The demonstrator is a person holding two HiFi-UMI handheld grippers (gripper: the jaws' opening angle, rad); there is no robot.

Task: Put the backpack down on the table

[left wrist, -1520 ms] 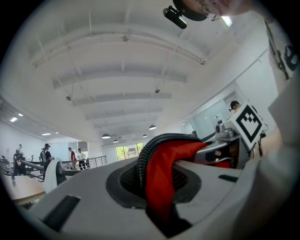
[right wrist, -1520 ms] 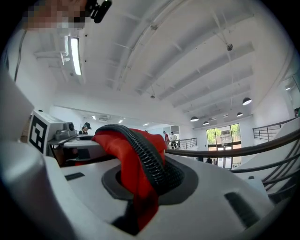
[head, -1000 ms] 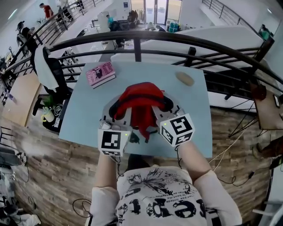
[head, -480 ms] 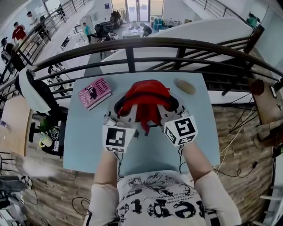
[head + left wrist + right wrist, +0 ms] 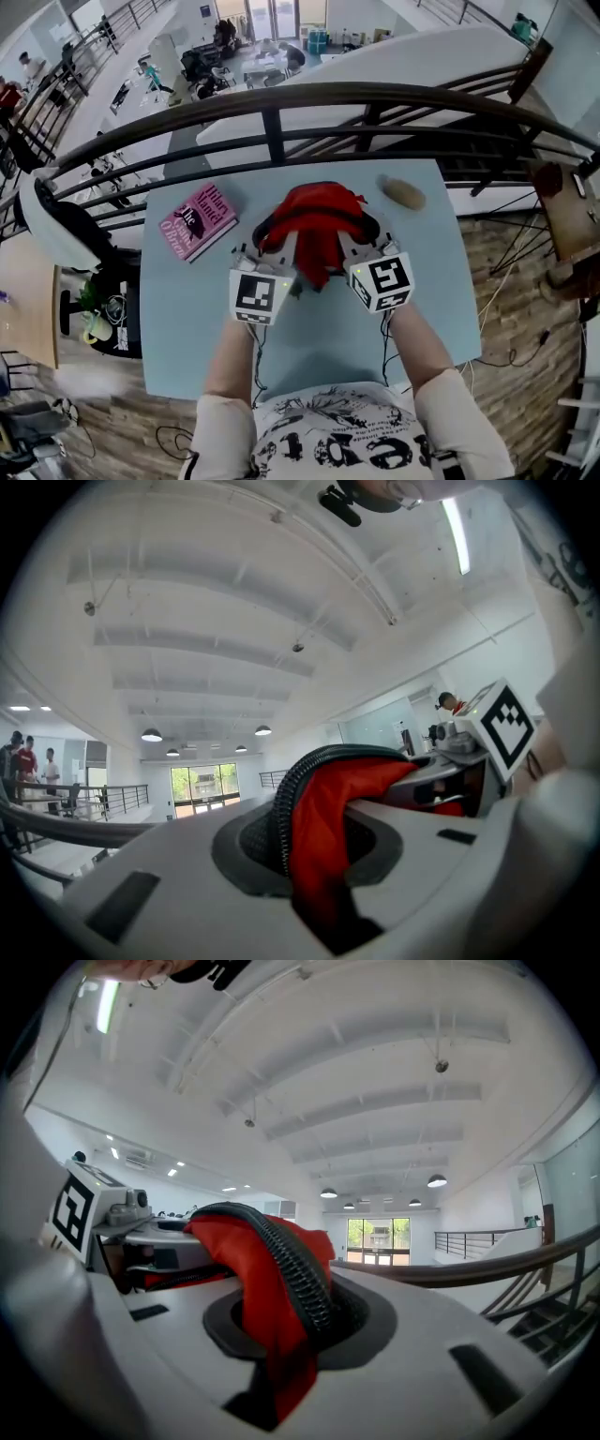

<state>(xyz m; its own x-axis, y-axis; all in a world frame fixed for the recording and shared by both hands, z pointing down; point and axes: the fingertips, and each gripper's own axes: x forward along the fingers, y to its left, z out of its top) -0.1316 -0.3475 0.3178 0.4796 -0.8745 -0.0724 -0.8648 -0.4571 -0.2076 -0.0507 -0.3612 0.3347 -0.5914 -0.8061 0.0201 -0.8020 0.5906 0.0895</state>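
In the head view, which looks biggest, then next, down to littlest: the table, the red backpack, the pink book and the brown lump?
1. table
2. red backpack, though it may sit nearer the camera, which would make it look bigger
3. pink book
4. brown lump

I read the table [image 5: 187, 319] as bare along its whole near strip and down both sides, so I could pass there freely. The red backpack [image 5: 314, 217] blocks the middle of the far half. A pink book [image 5: 193, 221] lies left of it, a brown oval lump [image 5: 404, 194] right of it, both apart from it. Beyond the far edge the dark railing [image 5: 273, 136] bars the way.
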